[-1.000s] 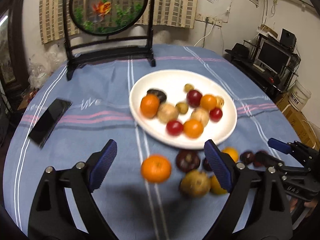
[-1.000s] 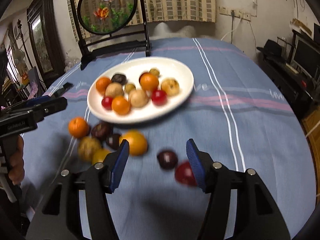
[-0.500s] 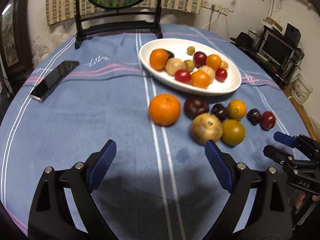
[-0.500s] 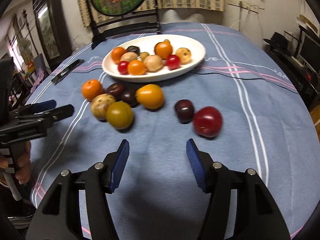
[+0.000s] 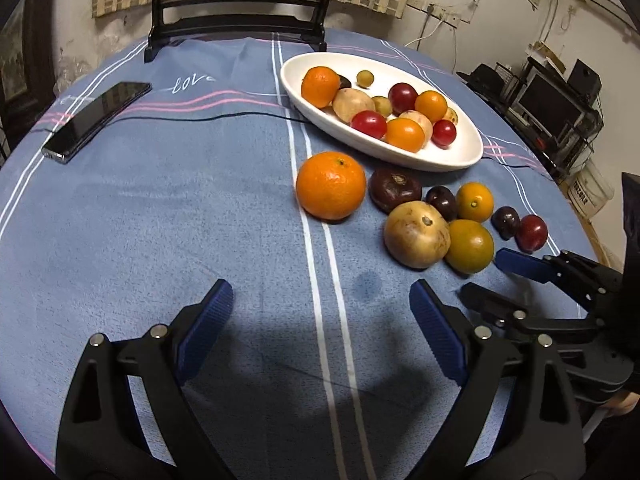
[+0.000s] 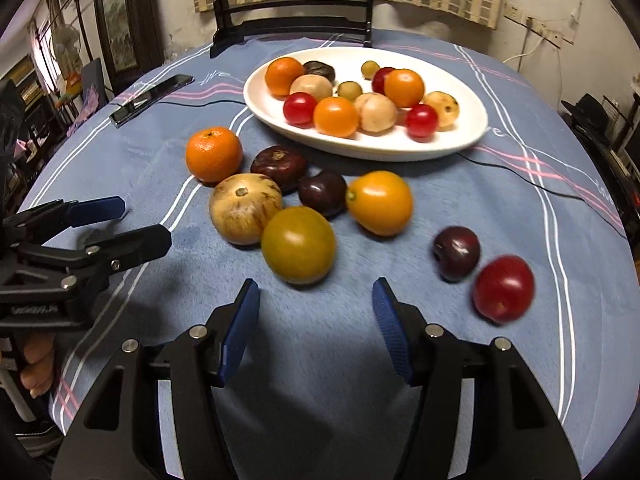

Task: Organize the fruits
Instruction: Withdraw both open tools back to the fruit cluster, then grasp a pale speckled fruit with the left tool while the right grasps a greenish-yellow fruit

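Observation:
A white oval plate (image 5: 460, 156) (image 6: 384, 148) holds several small fruits. In front of it, loose on the blue cloth, lie an orange (image 5: 331, 185) (image 6: 213, 154), a tan round fruit (image 5: 417, 234) (image 6: 245, 208), a yellow-green fruit (image 5: 469, 245) (image 6: 298, 244), dark plums (image 5: 395, 189) (image 6: 457, 253), a yellow-orange fruit (image 6: 379, 202) and a red plum (image 6: 503, 288). My left gripper (image 5: 321, 312) is open and empty, short of the orange. My right gripper (image 6: 316, 312) is open and empty, just short of the yellow-green fruit.
A black phone (image 5: 96, 120) lies at the table's left with a thin cable running toward the plate. A dark wooden stand (image 5: 236, 28) rises at the far edge. Shelves with electronics (image 5: 560, 112) stand off to the right.
Both grippers have sunk and drawn back toward me, so the loose fruits now lie ahead of the fingertips instead of between them. The right gripper has also slid left toward the yellow-green fruit.

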Demonstrator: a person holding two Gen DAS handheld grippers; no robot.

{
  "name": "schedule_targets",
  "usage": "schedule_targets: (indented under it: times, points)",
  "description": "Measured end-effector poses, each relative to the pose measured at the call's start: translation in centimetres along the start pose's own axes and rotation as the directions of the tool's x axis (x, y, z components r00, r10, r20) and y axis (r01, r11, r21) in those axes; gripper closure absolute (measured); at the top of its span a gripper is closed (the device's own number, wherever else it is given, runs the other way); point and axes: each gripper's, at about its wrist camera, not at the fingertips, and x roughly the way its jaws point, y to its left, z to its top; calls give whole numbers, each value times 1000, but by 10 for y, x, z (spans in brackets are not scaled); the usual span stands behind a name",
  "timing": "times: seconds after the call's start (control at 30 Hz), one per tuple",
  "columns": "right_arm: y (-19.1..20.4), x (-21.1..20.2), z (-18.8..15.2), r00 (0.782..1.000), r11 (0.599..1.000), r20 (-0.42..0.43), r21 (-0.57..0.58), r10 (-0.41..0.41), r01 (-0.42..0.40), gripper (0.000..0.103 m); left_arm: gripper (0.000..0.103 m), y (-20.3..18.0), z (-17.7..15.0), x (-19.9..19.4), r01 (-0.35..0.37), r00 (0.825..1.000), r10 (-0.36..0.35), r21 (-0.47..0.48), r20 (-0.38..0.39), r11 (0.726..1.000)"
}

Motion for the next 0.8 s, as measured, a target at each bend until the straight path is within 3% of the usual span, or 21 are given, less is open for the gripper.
schedule_targets:
  times: [0.23, 0.37, 0.4, 0.7, 0.8]
  points:
    - [4, 10, 13, 1000, 1000, -8, -23, -9, 9, 47, 11, 1, 0, 3, 18, 1000, -18, -7, -17, 1000]
    - [7, 14, 17, 1000, 999, -2, -35, -27, 27, 56, 11, 1, 0, 4, 20, 1000, -20, -11, -19, 1000]
    - [7, 14, 18, 1000, 999, 1, -35, -16, 16, 64, 11, 0, 0, 4, 18, 1000, -18, -9, -19, 1000]
    - [-15, -6, 2, 999, 998, 37, 58, -4, 2, 65, 11, -8, 0, 6, -14, 999, 15, 23, -39, 1000]
    - [-28, -13, -7, 999, 996, 40, 91, -5, 1, 65, 11, -18, 1, 8, 23, 998, -21, 37, -53, 999]
